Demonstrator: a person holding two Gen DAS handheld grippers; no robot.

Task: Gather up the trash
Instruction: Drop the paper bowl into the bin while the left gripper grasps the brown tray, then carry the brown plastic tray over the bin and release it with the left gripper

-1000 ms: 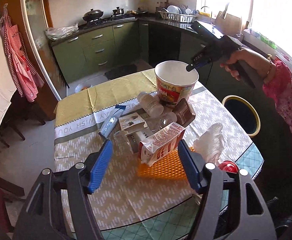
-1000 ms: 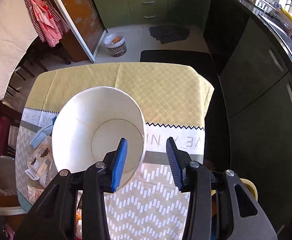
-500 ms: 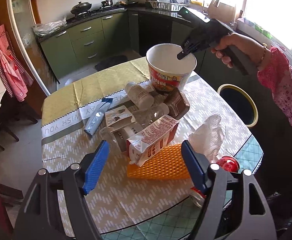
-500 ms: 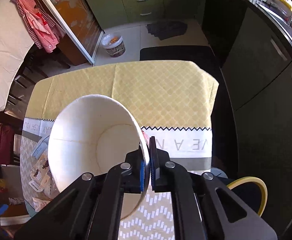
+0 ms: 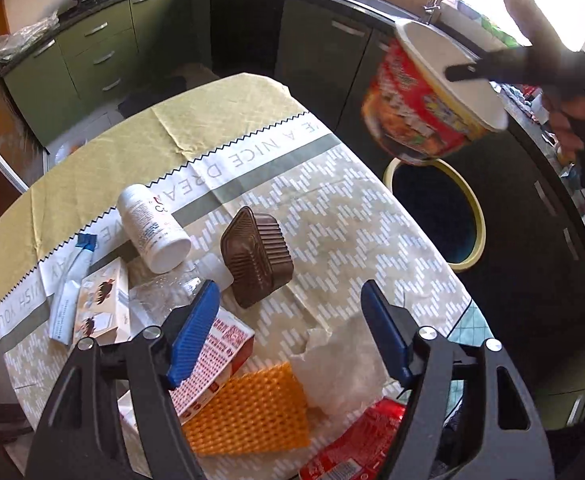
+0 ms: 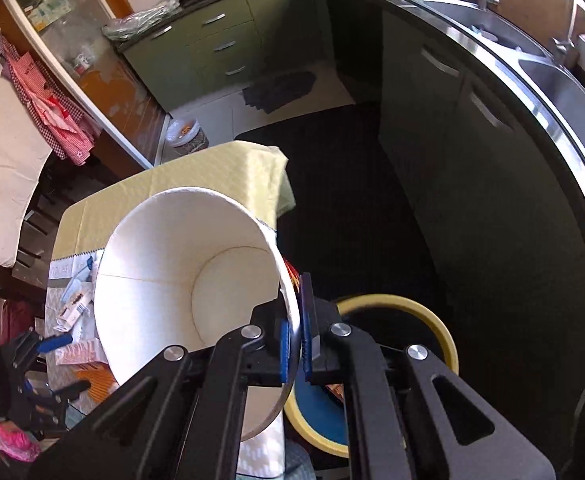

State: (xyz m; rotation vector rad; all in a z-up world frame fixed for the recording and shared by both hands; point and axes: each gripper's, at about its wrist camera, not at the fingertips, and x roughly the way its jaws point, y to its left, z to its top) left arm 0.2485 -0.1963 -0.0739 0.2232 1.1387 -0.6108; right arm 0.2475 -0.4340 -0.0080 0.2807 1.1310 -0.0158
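My right gripper is shut on the rim of a white-lined noodle cup. It holds the cup tilted in the air, just above the yellow-rimmed bin beside the table. The left wrist view shows the cup's red side, the right gripper and the bin. My left gripper hovers over the table's trash, its jaws closing slightly with nothing gripped. Under it lie a brown ribbed tray, a red-and-white carton, an orange mesh pad and a white tissue.
A white bottle, a small box, a tube and a red can also lie on the tablecloth. Green cabinets and a dark counter ring the room. A person's hand holds the right gripper.
The right gripper closed on the cup's rim, lifted it off the table and carried it right, over the bin. The left gripper moved forward and lower over the trash.
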